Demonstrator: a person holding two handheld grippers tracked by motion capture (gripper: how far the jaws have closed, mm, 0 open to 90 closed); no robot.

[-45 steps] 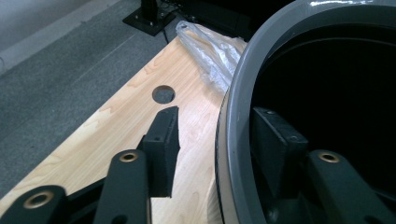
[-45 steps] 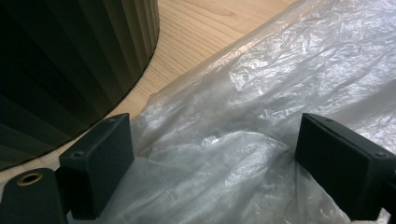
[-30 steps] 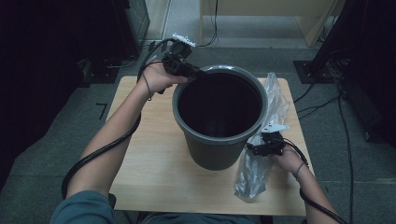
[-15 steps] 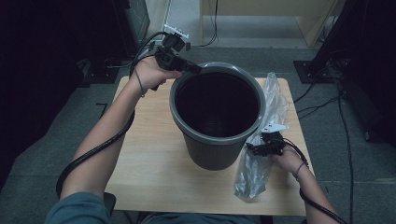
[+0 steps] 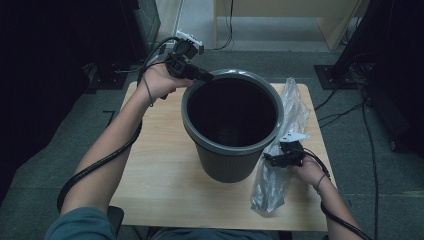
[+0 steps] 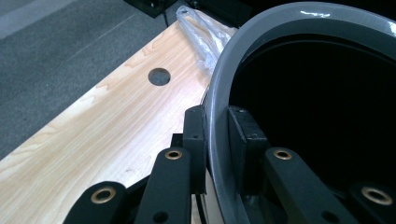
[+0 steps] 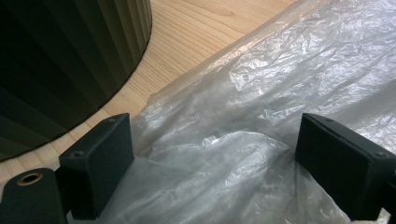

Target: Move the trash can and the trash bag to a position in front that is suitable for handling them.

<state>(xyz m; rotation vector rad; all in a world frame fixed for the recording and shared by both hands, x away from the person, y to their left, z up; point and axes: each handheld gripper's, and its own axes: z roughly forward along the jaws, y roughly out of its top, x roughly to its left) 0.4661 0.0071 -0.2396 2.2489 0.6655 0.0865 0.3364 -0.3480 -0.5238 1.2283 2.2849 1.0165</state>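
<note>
Left gripper clamped on stiff, light bin rim, right gripper spread over thin, slippery bag; best pinched at a fold.

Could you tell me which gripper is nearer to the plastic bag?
Right. The right gripper has open jaws straddling the plastic bag; the left gripper clamps the bin rim's far side.

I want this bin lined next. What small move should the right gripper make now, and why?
Probably close the right gripper on the clear plastic bag: its jaws stand open with the bag between them, while the left gripper already clamps the rim of the grey bin.
</note>
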